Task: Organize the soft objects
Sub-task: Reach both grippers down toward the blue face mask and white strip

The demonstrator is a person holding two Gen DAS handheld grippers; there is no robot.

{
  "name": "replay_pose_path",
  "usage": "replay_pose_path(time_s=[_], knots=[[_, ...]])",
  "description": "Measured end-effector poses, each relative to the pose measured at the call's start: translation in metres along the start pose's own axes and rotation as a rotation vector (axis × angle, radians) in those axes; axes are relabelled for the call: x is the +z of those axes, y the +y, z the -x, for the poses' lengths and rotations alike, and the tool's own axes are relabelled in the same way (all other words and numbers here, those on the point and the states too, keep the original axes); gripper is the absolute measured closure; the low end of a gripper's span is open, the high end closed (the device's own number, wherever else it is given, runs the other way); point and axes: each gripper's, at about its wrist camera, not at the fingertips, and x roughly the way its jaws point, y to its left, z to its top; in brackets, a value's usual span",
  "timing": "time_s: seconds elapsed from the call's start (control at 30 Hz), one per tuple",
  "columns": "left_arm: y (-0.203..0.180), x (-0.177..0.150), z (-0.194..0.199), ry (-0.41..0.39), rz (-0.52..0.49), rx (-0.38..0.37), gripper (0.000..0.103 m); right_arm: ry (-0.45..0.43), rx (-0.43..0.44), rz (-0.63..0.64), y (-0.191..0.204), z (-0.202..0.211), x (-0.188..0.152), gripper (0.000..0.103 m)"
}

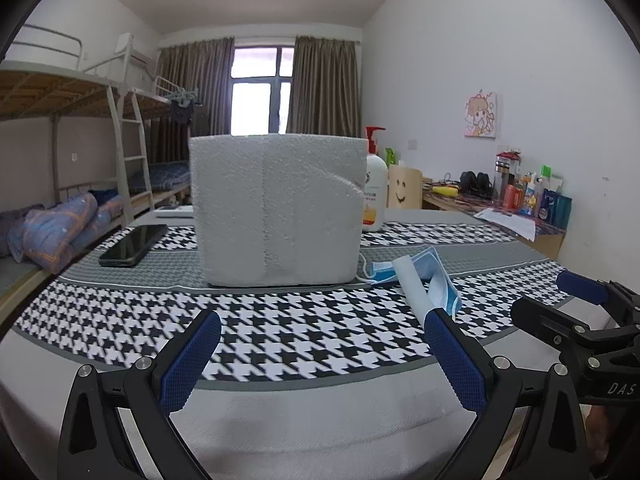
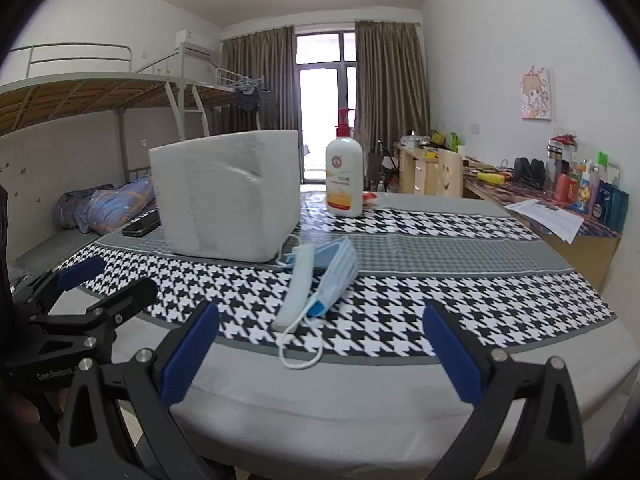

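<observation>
White foam block (image 1: 276, 208) stands on a black-and-white houndstooth cloth (image 1: 280, 332) with grey bands; face masks (image 2: 334, 272) are light blue; the bottle (image 2: 344, 176) is white with a red pump.

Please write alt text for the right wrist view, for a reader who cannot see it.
The open right claw hovers over a houndstooth tablecloth, facing a crumpled blue face mask and a white foam strip. Behind them stand a white foam box and a lotion pump bottle. The left claw shows at the left edge.
</observation>
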Motion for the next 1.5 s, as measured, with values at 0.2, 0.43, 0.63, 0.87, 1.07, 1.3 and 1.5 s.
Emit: replay_pose_path(time_s=[0.2,0.43,0.63,0.87,1.07,1.3,1.5], knots=[[-0.011,0.003,-0.018,0.032,-0.009,-0.03,0.001,0.037,-0.033,-0.013,-0.013,-0.011,-0.001,0.004],[-0.023,0.005,-0.03,0.046,-0.018,-0.044,0.001,0.061,-0.04,-0.024,-0.023,-0.017,-0.002,0.007],[-0.032,0.006,-0.041,0.071,-0.032,-0.064,0.001,0.078,-0.042,-0.031,-0.028,-0.024,0.0,0.013],[-0.027,0.006,-0.048,0.094,-0.017,-0.06,0.001,0.135,-0.032,-0.03,-0.027,-0.044,0.004,0.025],[-0.022,0.01,-0.049,0.091,-0.019,-0.051,0.001,0.156,-0.002,-0.026,-0.017,-0.06,0.014,0.031],[-0.016,0.019,-0.054,0.099,-0.013,-0.051,0.001,0.256,0.011,-0.046,-0.015,-0.09,0.025,0.045],[-0.013,0.021,-0.061,0.108,-0.009,-0.05,0.001,0.306,0.013,-0.052,-0.015,-0.107,0.027,0.058]])
